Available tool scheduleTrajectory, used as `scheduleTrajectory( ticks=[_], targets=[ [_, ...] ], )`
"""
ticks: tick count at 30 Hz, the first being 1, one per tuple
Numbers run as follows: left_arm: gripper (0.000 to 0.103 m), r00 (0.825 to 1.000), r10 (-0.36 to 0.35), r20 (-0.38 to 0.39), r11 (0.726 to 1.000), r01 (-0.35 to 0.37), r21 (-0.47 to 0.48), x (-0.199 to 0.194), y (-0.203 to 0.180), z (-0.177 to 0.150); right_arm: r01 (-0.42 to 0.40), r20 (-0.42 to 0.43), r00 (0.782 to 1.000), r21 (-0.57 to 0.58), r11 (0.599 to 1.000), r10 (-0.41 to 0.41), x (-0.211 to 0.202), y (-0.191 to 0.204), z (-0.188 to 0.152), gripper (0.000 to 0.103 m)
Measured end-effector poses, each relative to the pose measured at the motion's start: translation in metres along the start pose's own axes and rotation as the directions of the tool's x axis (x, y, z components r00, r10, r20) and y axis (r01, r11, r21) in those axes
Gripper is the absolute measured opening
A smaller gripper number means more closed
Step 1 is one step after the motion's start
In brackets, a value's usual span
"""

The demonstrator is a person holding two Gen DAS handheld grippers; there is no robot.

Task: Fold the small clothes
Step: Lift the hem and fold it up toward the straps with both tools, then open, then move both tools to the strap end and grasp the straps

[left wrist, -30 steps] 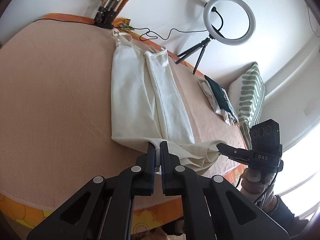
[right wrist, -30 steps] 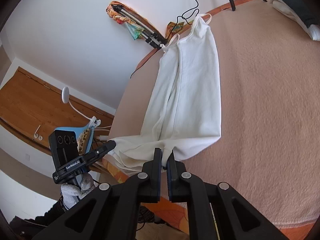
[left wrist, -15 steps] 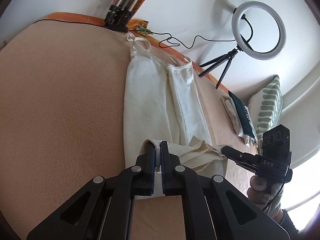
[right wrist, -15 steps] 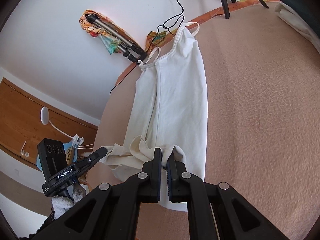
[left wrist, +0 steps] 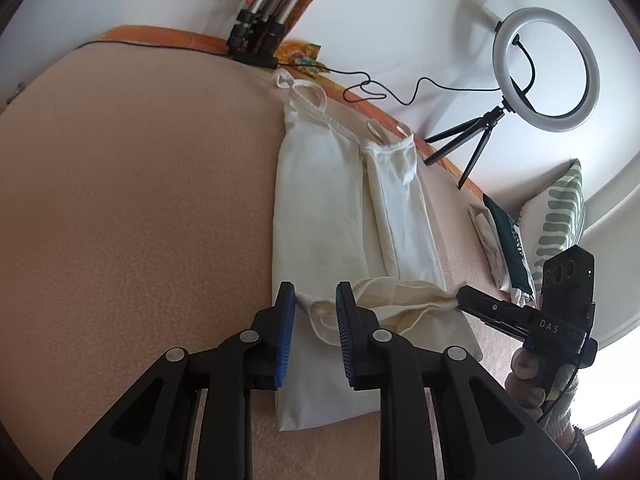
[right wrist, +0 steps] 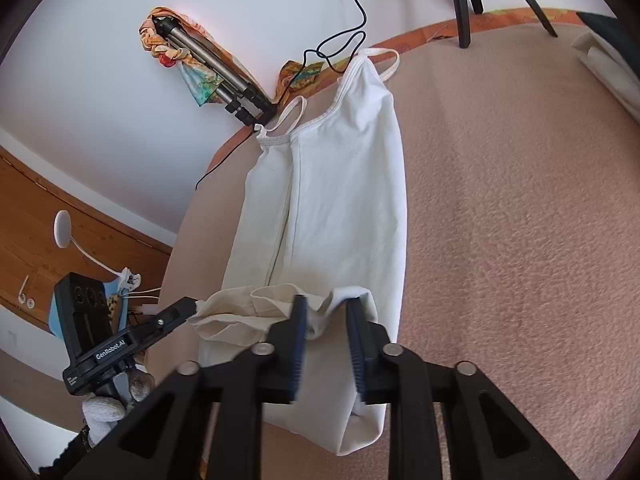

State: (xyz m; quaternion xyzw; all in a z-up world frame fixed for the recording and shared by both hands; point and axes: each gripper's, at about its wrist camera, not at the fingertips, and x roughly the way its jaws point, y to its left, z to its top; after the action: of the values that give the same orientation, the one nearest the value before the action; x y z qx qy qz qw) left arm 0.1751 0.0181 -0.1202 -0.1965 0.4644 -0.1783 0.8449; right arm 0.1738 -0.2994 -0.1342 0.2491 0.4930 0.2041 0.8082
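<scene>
With both wrist views in front of you, locate the white camisole [left wrist: 340,208] at the centre of each frame: it lies lengthwise on the beige bed cover [left wrist: 132,216], straps toward the upper part of the frame near the orange edge trim [left wrist: 168,36]. In the left wrist view, its two long sides are folded inward so that they meet along a seam line running down the middle. Its hem end has been turned back on itself, forming a rumpled cream fold [left wrist: 400,300] across the lower centre of the frame.

Check your left gripper [left wrist: 316,306]: its blue-padded fingers [left wrist: 287,320] are spread apart, with the folded hem lying between them and not pinched. In the right wrist view, the left gripper enters from the lower left, its tips touching the rumpled fold.

Check your right gripper [right wrist: 327,320]: its fingers [right wrist: 356,340] are likewise spread, straddling a raised ridge of the hem without clamping it. In the left wrist view, the right gripper sits at the lower right, its tip at the right end of the fold.

Note the surroundings: a ring light [left wrist: 546,68] on a small tripod stands at the upper right, a striped pillow [left wrist: 560,212] and folded garments [left wrist: 500,240] lie below it, and a collapsed tripod [right wrist: 216,64] leans against the wall at the upper left of the right wrist view.
</scene>
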Motion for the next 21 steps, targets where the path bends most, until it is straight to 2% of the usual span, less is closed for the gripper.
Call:
scheduleTrajectory(
  ticks=[1,4,8,13,15,16,17,19,21],
  targets=[
    [0.019,1.000,0.005,0.013,1.000,-0.005,0.024,-0.005,-0.003,-0.001,0.021,0.021,1.000,-0.018,1.000,-0.020,-0.006,0.003,0.000,0.039],
    [0.019,0.999,-0.017,0.028,0.995,0.014,0.101,-0.018,-0.015,-0.009,0.053,0.056,0.997,-0.077,0.996,-0.049,-0.023,0.016,-0.005,0.039],
    [0.019,0.999,-0.032,0.001,0.978,0.031,0.205,-0.018,-0.033,-0.023,0.078,0.005,0.997,-0.107,0.991,-0.078,-0.028,0.023,-0.021,0.039],
    [0.019,0.998,-0.036,-0.058,0.971,0.049,0.236,0.004,-0.043,-0.026,0.005,-0.065,0.998,-0.103,0.995,-0.012,-0.021,0.017,-0.039,0.038],
    [0.019,0.996,-0.038,-0.075,0.972,0.054,0.227,0.015,-0.045,-0.024,0.007,-0.075,0.997,-0.126,0.992,-0.016,-0.017,0.015,-0.043,0.031],
    [0.019,0.996,-0.031,-0.083,0.972,0.049,0.230,0.021,-0.046,-0.022,0.002,-0.085,0.996,-0.128,0.992,-0.013,-0.015,0.015,-0.042,0.024],
    [0.019,0.996,-0.009,-0.084,0.971,0.029,0.239,0.027,-0.047,-0.021,0.024,-0.084,0.996,-0.143,0.989,-0.036,-0.013,0.016,-0.042,0.018],
    [0.019,0.996,0.028,-0.083,0.971,-0.007,0.238,0.035,-0.046,-0.021,0.122,-0.086,0.986,-0.209,0.970,-0.142,-0.009,0.020,-0.042,0.013],
    [0.019,0.995,0.059,-0.081,0.968,-0.038,0.248,0.042,-0.043,-0.020,0.202,-0.091,0.968,-0.275,0.940,-0.235,-0.005,0.021,-0.047,0.012]
  ],
)
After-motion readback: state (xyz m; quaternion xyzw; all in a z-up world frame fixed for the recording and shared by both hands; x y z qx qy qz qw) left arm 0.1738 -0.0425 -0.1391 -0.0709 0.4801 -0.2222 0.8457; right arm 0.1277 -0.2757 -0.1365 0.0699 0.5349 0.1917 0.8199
